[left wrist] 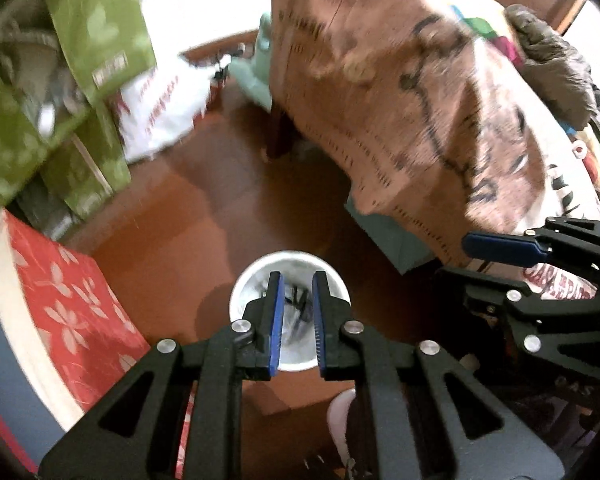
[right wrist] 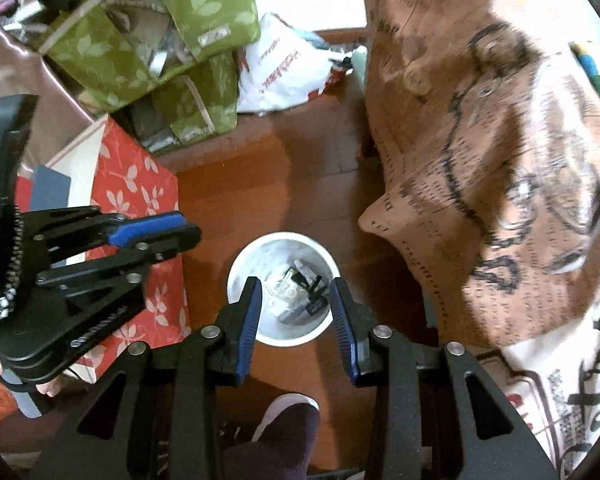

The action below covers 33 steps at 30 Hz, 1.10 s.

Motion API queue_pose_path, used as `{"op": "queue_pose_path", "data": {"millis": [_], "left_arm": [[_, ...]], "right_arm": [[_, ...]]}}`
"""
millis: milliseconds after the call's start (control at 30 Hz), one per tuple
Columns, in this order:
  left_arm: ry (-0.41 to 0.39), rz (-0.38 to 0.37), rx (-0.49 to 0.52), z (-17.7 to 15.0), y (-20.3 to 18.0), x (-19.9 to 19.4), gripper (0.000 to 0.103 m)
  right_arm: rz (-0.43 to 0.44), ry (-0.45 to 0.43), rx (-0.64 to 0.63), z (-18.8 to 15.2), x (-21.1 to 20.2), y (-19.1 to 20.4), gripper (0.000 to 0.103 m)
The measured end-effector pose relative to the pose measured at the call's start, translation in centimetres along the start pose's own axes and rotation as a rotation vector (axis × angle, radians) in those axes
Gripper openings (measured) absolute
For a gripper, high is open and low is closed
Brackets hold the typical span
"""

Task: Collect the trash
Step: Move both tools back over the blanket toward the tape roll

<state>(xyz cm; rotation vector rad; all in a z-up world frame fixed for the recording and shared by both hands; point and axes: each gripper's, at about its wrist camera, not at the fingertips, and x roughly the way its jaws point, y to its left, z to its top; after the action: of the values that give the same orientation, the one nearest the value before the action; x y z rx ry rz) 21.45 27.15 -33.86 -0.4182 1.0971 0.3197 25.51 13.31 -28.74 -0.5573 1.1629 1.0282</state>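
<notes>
A white round bin (left wrist: 240,292) stands on the brown floor, with pale and dark trash (right wrist: 300,292) lying inside it. It also shows in the right wrist view (right wrist: 236,276). My left gripper (left wrist: 297,280) hangs above the bin, its blue-padded jaws a small gap apart and empty. My right gripper (right wrist: 296,284) hangs above the same bin, jaws wide apart and empty. Each gripper shows from the side in the other's view: the right one (left wrist: 500,244) and the left one (right wrist: 152,228).
A table draped in a brown printed cloth (right wrist: 480,140) stands to the right. A red floral box (right wrist: 136,200), green fabric boxes (right wrist: 172,40) and a white plastic bag (right wrist: 284,68) line the left and far side. The person's foot (right wrist: 284,412) is near the bin.
</notes>
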Motion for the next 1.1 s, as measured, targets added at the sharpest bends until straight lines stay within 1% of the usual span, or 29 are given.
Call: {"op": "queue_pose_path", "data": {"millis": [167,333,400,533,600,633,667,700,767,833,1000,1100], "left_arm": [[-0.098,0.006,0.030,0.9,-2.2,-4.9,0.018],[-0.188,0.019,0.075,1.5,-5.4,-9.7,0.035],[-0.218,0.023,0.092,1.5,-6.6,-11.3,0.040],[-0.285,0.016,0.141,1.7,-10.0,-14.7,0.045],[-0.311,0.008,0.161,1.7,-11.5,-16.0,0.047],[-0.326,0.006,0.174,1.7,-12.5,-16.7,0.050],[-0.341,0.004,0.187,1.7,-13.5,-17.5,0.052],[-0.353,0.000,0.195,1.6,-14.4,-18.0,0.056],[-0.377,-0.017,0.222,1.5,-16.3,-19.3,0.061],[-0.392,-0.035,0.258,1.3,-18.5,-20.4,0.065],[-0.418,-0.064,0.321,1.1,-23.0,-21.9,0.070],[-0.421,-0.097,0.354,1.5,-26.0,-22.4,0.072]], "right_arm": [[-0.020,-0.099,0.012,-0.5,-4.8,-0.5,0.032],[-0.051,-0.200,0.018,-1.7,-9.9,-1.3,0.032],[-0.073,-0.242,0.018,-2.4,-11.9,-1.7,0.032],[-0.096,-0.322,0.042,-4.3,-16.0,-2.7,0.047],[-0.117,-0.360,0.053,-5.4,-18.0,-3.5,0.049],[-0.132,-0.377,0.061,-6.0,-19.0,-3.9,0.051],[-0.145,-0.393,0.070,-6.5,-19.9,-4.3,0.055],[-0.159,-0.410,0.080,-7.1,-20.9,-4.9,0.057],[-0.197,-0.453,0.114,-8.5,-22.9,-6.1,0.070],[-0.250,-0.495,0.151,-10.0,-24.9,-7.5,0.075],[-0.325,-0.549,0.219,-13.2,-28.9,-10.1,0.076],[-0.383,-0.586,0.278,-15.2,-31.3,-12.3,0.080]]}}
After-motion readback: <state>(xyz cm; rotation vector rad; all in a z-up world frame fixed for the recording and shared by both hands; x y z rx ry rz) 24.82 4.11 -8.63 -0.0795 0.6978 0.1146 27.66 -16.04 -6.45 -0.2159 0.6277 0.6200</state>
